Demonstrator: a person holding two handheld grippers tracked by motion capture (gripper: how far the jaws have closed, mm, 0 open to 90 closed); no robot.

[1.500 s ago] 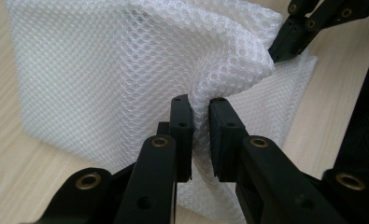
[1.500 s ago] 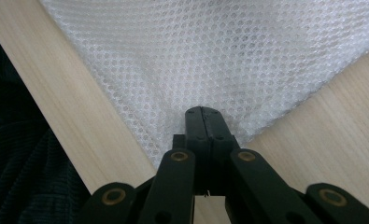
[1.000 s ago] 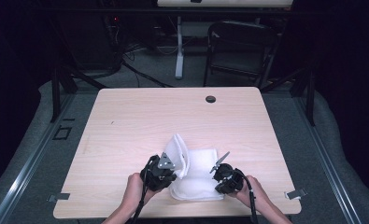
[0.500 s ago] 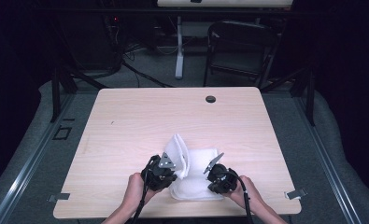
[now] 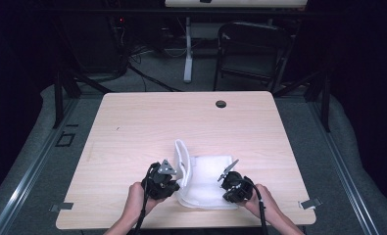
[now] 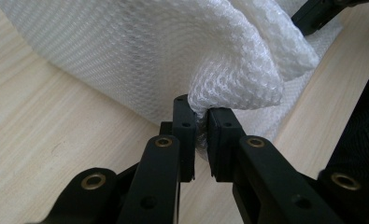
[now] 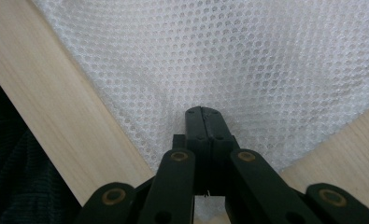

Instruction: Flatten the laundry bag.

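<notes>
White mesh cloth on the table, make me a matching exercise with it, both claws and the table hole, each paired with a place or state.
Things:
1. left claw
2. right claw
3. white mesh cloth
4. round table hole

Places or states:
A. near the table's far edge
B. pinching a raised fold of cloth
C. jaws shut together over flat cloth at its corner
D. lying between both hands, left part lifted

Pairs: 1-B, 2-C, 3-D, 4-A
</notes>
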